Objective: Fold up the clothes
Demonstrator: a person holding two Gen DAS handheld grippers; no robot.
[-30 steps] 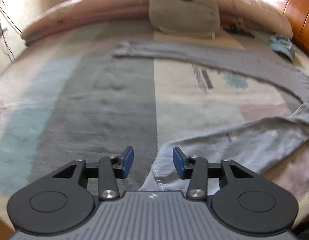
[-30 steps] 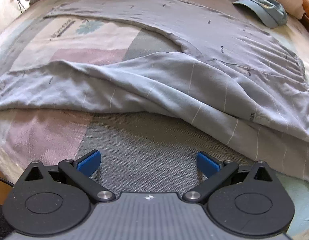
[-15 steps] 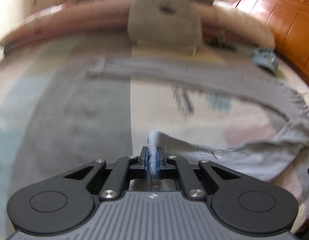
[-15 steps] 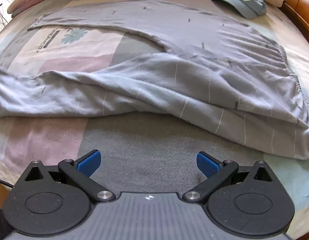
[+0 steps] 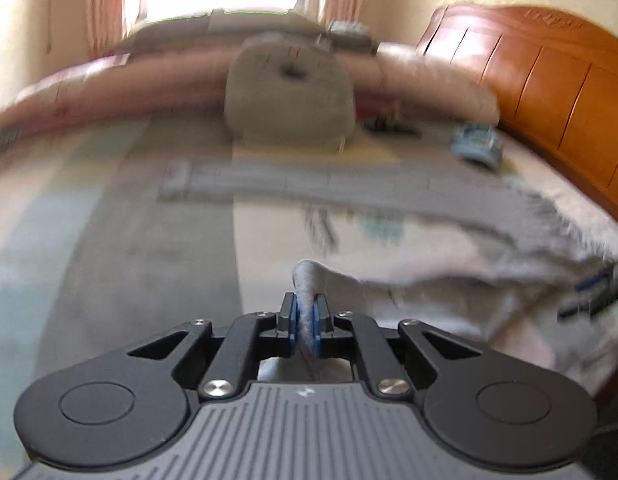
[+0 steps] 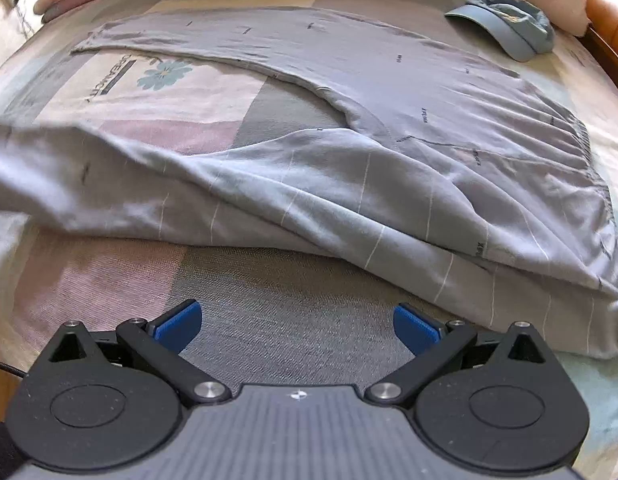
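Observation:
Grey trousers [image 6: 389, 152] lie spread across the bed, the far leg flat and the near leg rumpled. My left gripper [image 5: 306, 322] is shut on the cuff end of the near trouser leg [image 5: 309, 280], lifted off the bedspread, the cloth trailing right. In the right wrist view that lifted leg end [image 6: 37, 168] rises at the left edge. My right gripper [image 6: 297, 322] stands open over bare bedspread in front of the trousers, nothing between its fingers. The right gripper also shows blurred in the left wrist view at the right edge [image 5: 593, 292].
A patchwork bedspread [image 6: 269, 312] covers the bed. A blue cap [image 6: 509, 24] lies at the far right, a grey pillow [image 5: 289, 92] and a pink rolled quilt [image 5: 109, 84] at the back. An orange wooden headboard [image 5: 549, 80] lines the right side.
My left gripper closed on the trouser leg's cuff, then lifted it and carried it away from the bedspread. The right gripper stayed open and nearly still.

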